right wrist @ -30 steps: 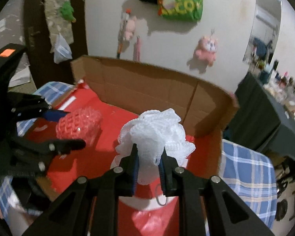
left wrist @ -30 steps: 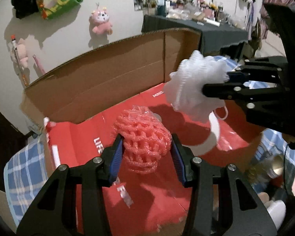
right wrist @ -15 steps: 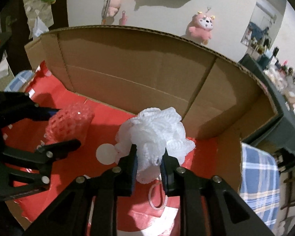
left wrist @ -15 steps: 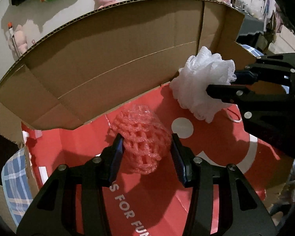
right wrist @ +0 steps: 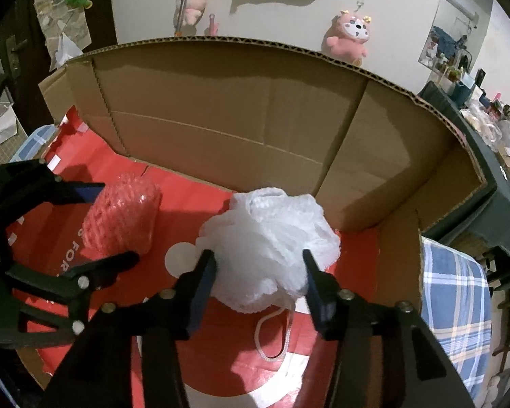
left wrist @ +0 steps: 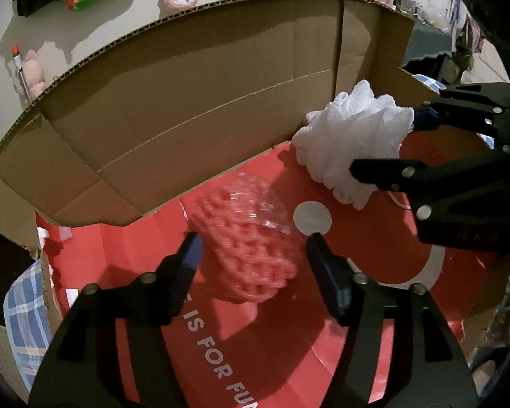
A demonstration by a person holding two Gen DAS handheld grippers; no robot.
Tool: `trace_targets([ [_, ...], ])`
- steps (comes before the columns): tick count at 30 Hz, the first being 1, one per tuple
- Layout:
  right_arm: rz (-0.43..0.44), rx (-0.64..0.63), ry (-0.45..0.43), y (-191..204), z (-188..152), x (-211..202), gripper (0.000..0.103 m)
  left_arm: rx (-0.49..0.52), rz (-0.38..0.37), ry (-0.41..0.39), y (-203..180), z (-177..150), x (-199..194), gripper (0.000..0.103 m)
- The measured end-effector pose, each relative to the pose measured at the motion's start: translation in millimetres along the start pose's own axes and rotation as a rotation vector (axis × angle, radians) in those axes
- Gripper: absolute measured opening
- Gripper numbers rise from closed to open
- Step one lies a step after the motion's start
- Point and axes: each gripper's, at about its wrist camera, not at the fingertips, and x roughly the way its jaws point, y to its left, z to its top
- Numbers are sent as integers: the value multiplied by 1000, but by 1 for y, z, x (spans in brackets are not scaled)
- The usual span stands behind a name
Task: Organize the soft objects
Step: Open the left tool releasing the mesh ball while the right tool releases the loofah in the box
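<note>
Cardboard box (right wrist: 241,129) with a red liner holds both downward-tilted tools, jaws opening: left tool (left wrist: 253,255) around the pink mesh roll (left wrist: 244,241), right tool (right wrist: 258,268) around the white pouf (right wrist: 272,241)

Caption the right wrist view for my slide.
Right tongs opening around white pouf inside red-floored box.

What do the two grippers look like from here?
Both the left gripper and the right gripper are matte black, with angular linkage arms joined by silver round rivets. Each finger carries a flat dark-blue pad. No cables or sleeves show.
</note>
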Motion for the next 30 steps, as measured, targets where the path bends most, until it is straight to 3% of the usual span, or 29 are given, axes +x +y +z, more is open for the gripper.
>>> trace_targets([
  [10, -6, 28, -18, -2, -2, -13, 79, -14, -2, -23, 1, -3, -14, 71],
  [15, -8, 43, -56, 0, -4, -41, 84, -55, -27, -63, 10, -13, -37, 75],
  [21, -18, 44, -138, 8, -16, -93, 93, -98, -45, -183, 9, -26, -92, 89],
  [25, -28, 45, -211, 11, -30, -134, 101, -118, -47, -269, 4, -36, -129, 93],
  [30, -23, 59, -309, 18, -58, -187, 103, -139, -24, -376, -6, -63, -177, 98],
])
